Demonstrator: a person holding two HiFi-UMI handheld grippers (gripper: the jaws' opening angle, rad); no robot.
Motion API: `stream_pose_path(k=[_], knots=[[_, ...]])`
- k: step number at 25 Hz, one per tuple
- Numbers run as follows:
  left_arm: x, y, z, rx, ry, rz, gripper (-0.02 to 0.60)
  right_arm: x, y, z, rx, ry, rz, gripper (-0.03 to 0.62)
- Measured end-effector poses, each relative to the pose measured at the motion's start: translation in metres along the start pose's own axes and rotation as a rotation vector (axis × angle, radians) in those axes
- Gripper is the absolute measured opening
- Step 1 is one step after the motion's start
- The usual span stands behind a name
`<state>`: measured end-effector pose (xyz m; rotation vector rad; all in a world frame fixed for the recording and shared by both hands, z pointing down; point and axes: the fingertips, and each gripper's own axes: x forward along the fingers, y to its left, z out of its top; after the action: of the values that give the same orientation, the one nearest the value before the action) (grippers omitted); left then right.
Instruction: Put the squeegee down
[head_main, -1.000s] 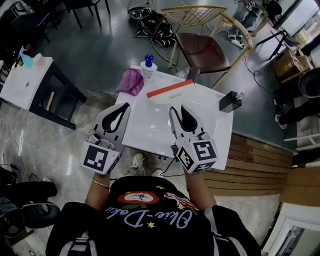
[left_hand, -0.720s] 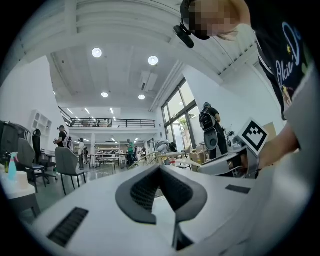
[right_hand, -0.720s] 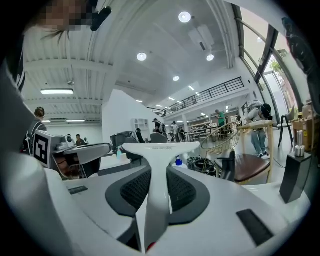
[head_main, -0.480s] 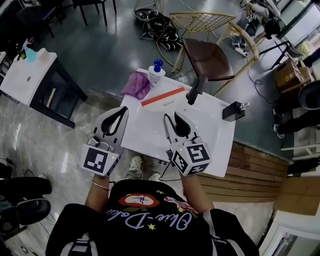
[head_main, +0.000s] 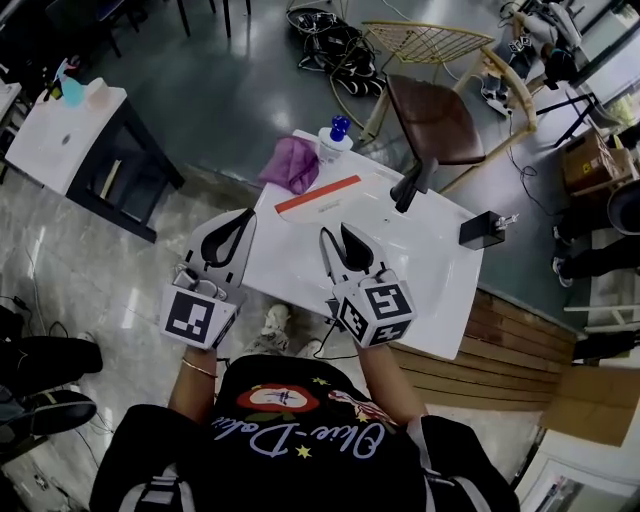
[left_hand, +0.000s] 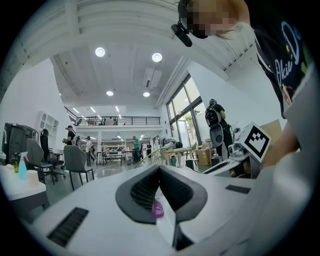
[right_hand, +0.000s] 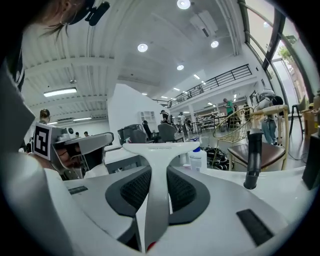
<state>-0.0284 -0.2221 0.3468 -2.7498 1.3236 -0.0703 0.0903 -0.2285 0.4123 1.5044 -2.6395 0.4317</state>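
Over the white table (head_main: 425, 275) the squeegee (head_main: 318, 194) is clamped by its white handle between the right gripper's (head_main: 335, 238) jaws, its red-edged blade lying toward the far left edge; contact with the tabletop cannot be told. Bare tabletop is left open to the right of the handle, up to a black upright handle (head_main: 410, 187) and a black box (head_main: 484, 230). Just beyond the blade a purple cloth (head_main: 290, 165) and a spray bottle (head_main: 335, 140) are set, while the left gripper (head_main: 245, 215) is held at the left edge, closed and empty.
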Motion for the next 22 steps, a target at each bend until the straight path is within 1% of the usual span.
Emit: stream_pose_path(k=[1,5,9,22], knots=[[-0.001,0.002,0.0,-0.003,-0.008,0.001,-0.005,0.002,0.002,-0.002,0.005,0.006,0.004,0.087],[-0.007,0.011,-0.004,-0.004,0.023,0.011,-0.005,0.01,0.012,-0.01,0.006,0.033,0.015,0.087],[-0.011,0.017,-0.006,-0.008,0.027,0.013,-0.005,0.017,0.02,-0.016,0.003,0.055,0.02,0.087],[-0.013,0.029,-0.015,-0.016,0.037,0.001,-0.005,0.032,0.025,-0.053,0.011,0.147,0.007,0.087]])
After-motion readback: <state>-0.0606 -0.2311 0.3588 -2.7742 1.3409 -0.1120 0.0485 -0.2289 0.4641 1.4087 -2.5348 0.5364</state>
